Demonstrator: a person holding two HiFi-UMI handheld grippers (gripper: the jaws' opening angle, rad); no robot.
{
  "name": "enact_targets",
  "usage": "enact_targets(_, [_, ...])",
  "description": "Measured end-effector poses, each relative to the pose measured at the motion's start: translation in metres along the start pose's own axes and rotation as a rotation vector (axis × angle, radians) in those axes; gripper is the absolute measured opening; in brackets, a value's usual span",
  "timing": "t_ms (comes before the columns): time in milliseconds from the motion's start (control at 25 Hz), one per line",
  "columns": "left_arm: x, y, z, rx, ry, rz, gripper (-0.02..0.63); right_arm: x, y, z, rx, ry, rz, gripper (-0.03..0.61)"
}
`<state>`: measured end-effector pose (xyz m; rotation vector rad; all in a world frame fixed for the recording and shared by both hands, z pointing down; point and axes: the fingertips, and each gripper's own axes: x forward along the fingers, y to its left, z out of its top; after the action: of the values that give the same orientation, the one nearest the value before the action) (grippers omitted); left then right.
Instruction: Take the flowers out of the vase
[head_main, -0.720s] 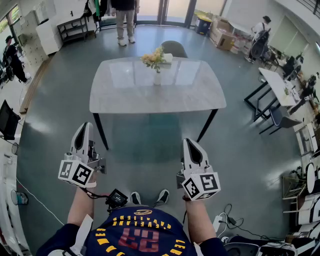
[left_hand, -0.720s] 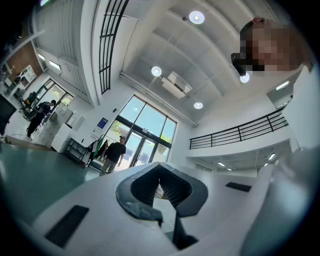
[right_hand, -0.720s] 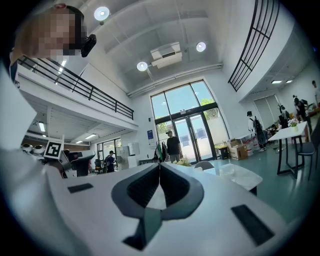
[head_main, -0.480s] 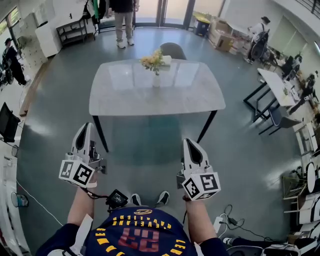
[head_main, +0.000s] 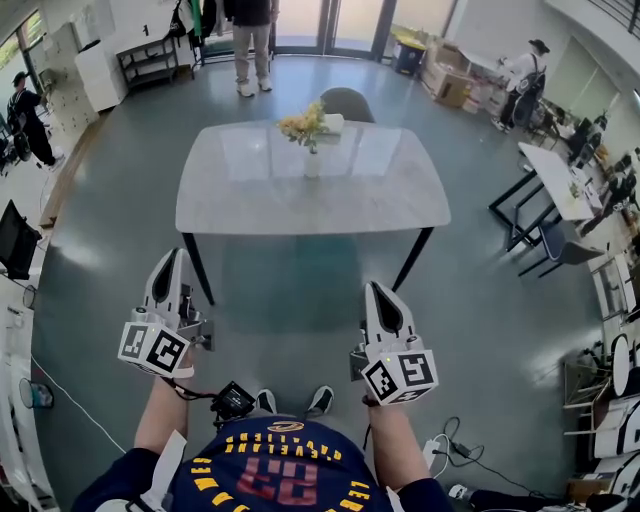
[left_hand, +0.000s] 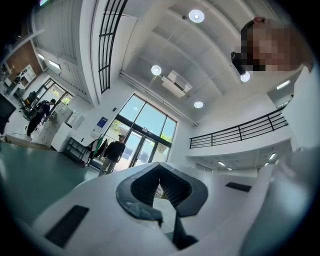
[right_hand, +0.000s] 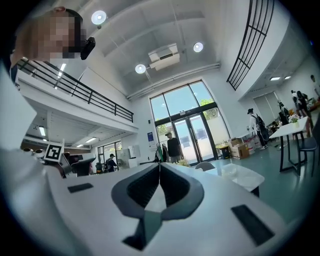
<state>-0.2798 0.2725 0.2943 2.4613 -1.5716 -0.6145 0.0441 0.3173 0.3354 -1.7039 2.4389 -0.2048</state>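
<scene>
A bunch of yellow and pale flowers (head_main: 305, 123) stands in a small white vase (head_main: 313, 161) at the far middle of a grey marble table (head_main: 250, 200). Both grippers hang well short of the table, over the floor. My left gripper (head_main: 165, 256) is shut and empty, tips touching in the left gripper view (left_hand: 160, 169), and tilted a little upward. My right gripper (head_main: 376, 288) is also shut with nothing in it, tips meeting in the right gripper view (right_hand: 159, 165). The flowers (right_hand: 184, 162) show faintly just past its tips.
A grey chair (head_main: 346, 100) stands behind the table. A person (head_main: 250, 40) stands near the glass doors beyond it. Desks and chairs (head_main: 560, 200) fill the right side. Cables (head_main: 450, 440) lie on the floor by my feet.
The table and vase sit very slightly nearer in the head view. Both grippers keep their pose and stay shut.
</scene>
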Motion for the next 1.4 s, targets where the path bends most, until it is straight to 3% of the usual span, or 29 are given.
enact_targets(720, [0.018,-0.079,-0.013,0.057,-0.039,0.087,0.002,-0.026,-0.091,0.026,0.071,-0.020,0.048,0.008])
enact_targets(1160, [0.030,-0.073,-0.028,0.082,0.000,0.134,0.002,-0.021,-0.124,0.004,0.129,0.002,0.038,0.008])
enact_targets(1400, [0.071,-0.058,-0.042,0.047,0.007,0.086,0.002,-0.006,-0.142,0.004,0.112,0.004,-0.025,0.008])
